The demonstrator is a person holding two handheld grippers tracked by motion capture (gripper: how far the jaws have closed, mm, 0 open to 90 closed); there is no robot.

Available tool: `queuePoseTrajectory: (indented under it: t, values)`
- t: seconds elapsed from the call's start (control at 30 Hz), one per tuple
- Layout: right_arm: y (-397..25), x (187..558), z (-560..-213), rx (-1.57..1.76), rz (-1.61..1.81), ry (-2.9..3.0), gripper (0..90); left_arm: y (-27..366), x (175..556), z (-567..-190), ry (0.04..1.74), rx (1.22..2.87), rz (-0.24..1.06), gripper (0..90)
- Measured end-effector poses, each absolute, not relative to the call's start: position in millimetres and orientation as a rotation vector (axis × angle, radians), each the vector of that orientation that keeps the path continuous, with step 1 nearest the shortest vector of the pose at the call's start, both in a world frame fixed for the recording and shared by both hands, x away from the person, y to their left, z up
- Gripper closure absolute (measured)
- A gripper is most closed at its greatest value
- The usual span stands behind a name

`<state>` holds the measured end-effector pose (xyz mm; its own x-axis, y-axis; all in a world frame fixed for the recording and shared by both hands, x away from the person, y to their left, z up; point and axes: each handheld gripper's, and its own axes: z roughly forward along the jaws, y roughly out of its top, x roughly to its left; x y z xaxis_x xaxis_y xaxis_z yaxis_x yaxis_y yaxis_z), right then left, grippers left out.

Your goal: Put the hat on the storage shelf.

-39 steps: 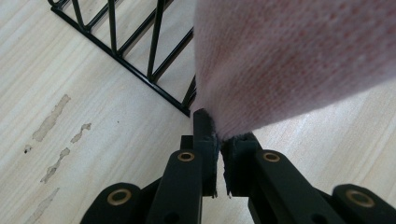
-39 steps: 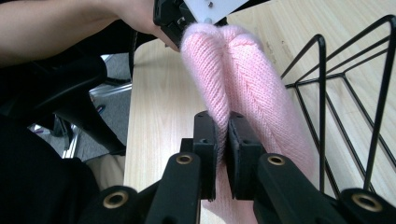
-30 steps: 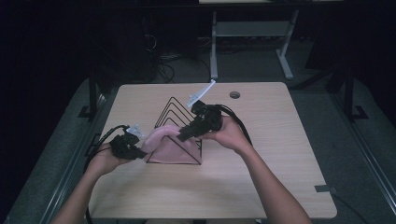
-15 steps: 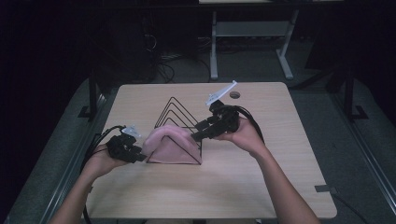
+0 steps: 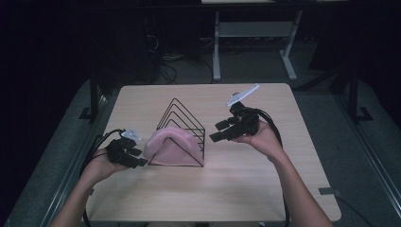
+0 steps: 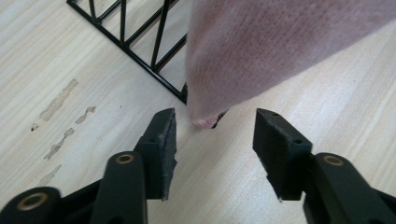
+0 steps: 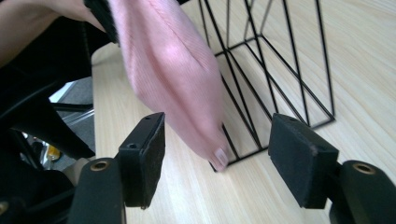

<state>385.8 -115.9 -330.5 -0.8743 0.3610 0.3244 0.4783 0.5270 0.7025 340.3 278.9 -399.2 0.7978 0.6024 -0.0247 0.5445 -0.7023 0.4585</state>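
- On the pale wooden tabletop (image 5: pixel 246 184), a pink knitted cloth (image 5: pixel 166 146) drapes over a black triangular wire rack (image 5: pixel 182 124).
- Left tongs (image 6: pixel 212 133) spread, released, just beside the cloth's lower corner.
- Right tongs (image 5: pixel 218 131) released, apart from the rack.

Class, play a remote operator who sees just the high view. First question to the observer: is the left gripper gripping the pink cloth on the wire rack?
Observer: No. The left gripper has its jaws spread, and the pink cloth's corner hangs just beyond them.
Operator: And the right gripper?
Observer: The right gripper is open too, nothing between its jaws.
Operator: Anything on the cloth's lower tip?
Observer: A small pale tag, beside the wire rack's base corner.
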Motion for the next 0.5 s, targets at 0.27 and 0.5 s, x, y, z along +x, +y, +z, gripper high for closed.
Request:
queuePoseTrajectory:
  t: [0.27, 0.5]
  values:
    - [-134, 383, -340, -0.796, -1.260, -2.632, 33.8, 283, 338, -398, 0.882, 2.504, 0.193, 44.5]
    - [-154, 379, -350, -0.857, -1.250, -2.631, 32.6, 284, 336, -398, 0.886, 2.502, 0.193, 44.1]
